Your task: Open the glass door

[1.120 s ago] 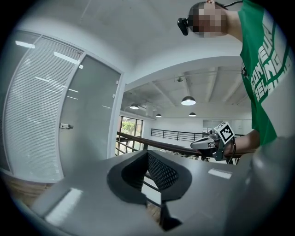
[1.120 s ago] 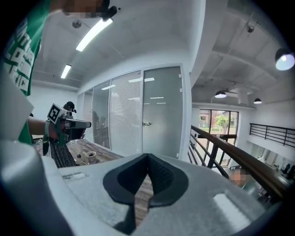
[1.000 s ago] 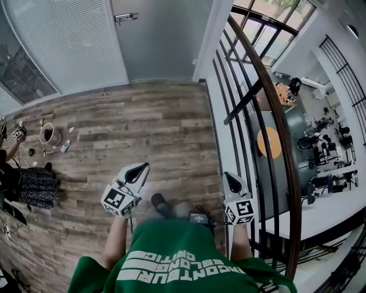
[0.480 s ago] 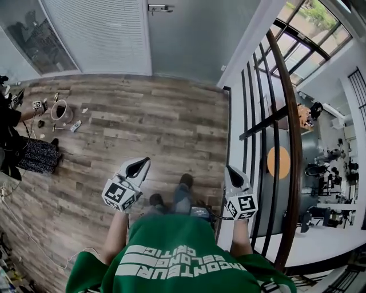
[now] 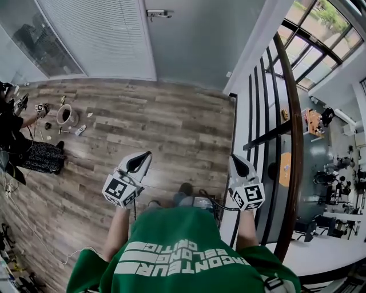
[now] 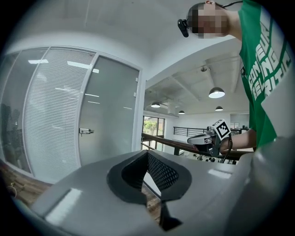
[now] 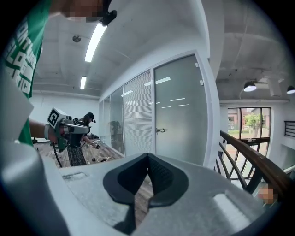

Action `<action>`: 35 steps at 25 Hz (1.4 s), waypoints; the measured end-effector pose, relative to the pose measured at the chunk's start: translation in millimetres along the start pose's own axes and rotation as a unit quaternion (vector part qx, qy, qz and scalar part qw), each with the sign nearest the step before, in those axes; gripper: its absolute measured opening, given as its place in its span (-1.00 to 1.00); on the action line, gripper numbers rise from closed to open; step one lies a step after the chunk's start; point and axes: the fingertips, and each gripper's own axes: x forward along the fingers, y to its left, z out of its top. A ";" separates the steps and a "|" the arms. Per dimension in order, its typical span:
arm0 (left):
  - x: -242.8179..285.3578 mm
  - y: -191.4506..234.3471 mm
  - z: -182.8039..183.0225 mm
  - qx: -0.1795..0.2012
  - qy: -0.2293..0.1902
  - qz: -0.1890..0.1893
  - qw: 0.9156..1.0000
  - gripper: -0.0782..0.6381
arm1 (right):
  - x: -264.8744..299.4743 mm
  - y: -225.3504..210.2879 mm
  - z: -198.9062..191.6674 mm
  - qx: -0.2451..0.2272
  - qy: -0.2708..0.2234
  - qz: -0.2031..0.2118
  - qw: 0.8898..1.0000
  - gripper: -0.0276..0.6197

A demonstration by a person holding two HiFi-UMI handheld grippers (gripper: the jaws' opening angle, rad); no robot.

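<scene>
Two risks stand out in the head view. Both grippers have a stretch of wooden floor [image 5: 143,126] to cross before the glass door [image 5: 194,40]. The right gripper [image 5: 238,164] also rides just beside the railing [image 5: 293,143], so a sideways drift could knock it against the bars. The left gripper [image 5: 139,161] has only floor ahead of it. The door's handle [image 5: 157,12] is well apart from both, up at the far wall and nearer the left gripper's line. A person [image 5: 17,137] at the far left is well off that path.

Left gripper view: its fingers [image 6: 162,173] are pressed together with nothing between them. The handle lies far beyond, left of the tips and above them. Arriving closed would likely mean bumping the lever rather than catching it.

Right gripper view: the fingers [image 7: 161,177] are likewise closed and empty. The handle is far ahead, slightly right of the tips and above them, and the door looks shut.
</scene>
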 end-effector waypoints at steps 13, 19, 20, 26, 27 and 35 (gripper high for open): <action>49.3 9.3 29.7 -0.005 -0.013 0.007 1.000 -0.74 | 17.5 -68.3 67.3 0.030 -0.059 -0.005 0.998 -0.93; 75.3 31.4 24.6 -0.015 -0.026 -0.001 1.000 -0.74 | 30.0 -88.6 86.2 0.003 -0.059 -0.025 0.998 -0.93; 80.9 37.5 23.2 -0.016 -0.031 -0.004 0.999 -0.74 | 35.1 -91.0 87.9 -0.003 -0.057 -0.028 0.998 -0.93; 123.8 81.1 37.1 -0.018 -0.046 -0.017 0.999 -0.74 | 92.6 -98.6 95.9 -0.018 -0.045 -0.029 0.998 -0.93; 130.0 91.6 38.1 -0.017 -0.048 -0.017 0.999 -0.74 | 105.5 -99.7 98.1 -0.018 -0.044 -0.027 0.999 -0.93; 169.3 180.0 58.1 -0.018 -0.066 -0.002 0.998 -0.74 | 213.0 -100.9 115.9 -0.014 -0.030 0.000 0.999 -0.93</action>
